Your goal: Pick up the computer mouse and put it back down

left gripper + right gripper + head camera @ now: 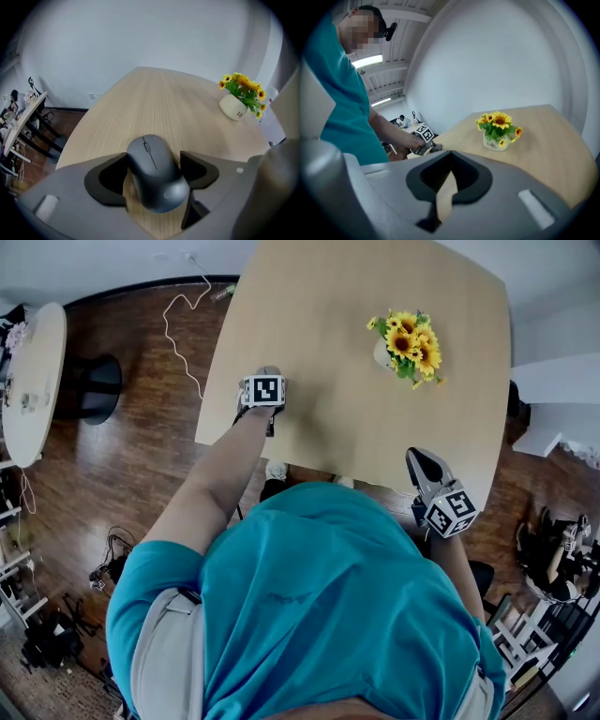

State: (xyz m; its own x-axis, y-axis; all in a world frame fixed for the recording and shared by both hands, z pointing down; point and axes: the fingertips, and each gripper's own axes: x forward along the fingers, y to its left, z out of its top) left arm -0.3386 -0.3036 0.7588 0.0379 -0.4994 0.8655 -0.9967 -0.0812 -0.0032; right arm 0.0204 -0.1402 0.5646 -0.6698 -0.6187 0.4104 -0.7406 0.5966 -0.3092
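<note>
Matte dark grey plastic, smoothly domed, fills the left gripper [153, 160]: the computer mouse [157, 178] lies between its two jaws, nose pointing away along the gripper's line and tail swung a little toward the right-hand jaw. Those jaws stand wide. A strip of pale wood shows between the left-hand pad and the mouse's flank, and the right-hand pad sits at most just against the shell, so they bracket the mouse without squeezing it. The mouse appears to rest flat on the table [159, 98], close under the gripper's tips, near the table edge that runs off to the gripper's left. On progress, my judgement is that a mouse lying down and unclamped fits either the instant ahead of the pick-up or the release that ends the task. The views do not settle which, so what remains is either a close and lift or a clean retreat. A thin scroll wheel sits in a centre seam toward the mouse's far end, and a small round mark shows near its tail. The slick, rounded shell would likely want a grip across its widest part. Ahead and to the right of the left gripper, well apart, stands a pot of sunflowers [236, 102]. The right gripper [449, 157] has its jaws drawn together on nothing, with that pot ahead of it.
</note>
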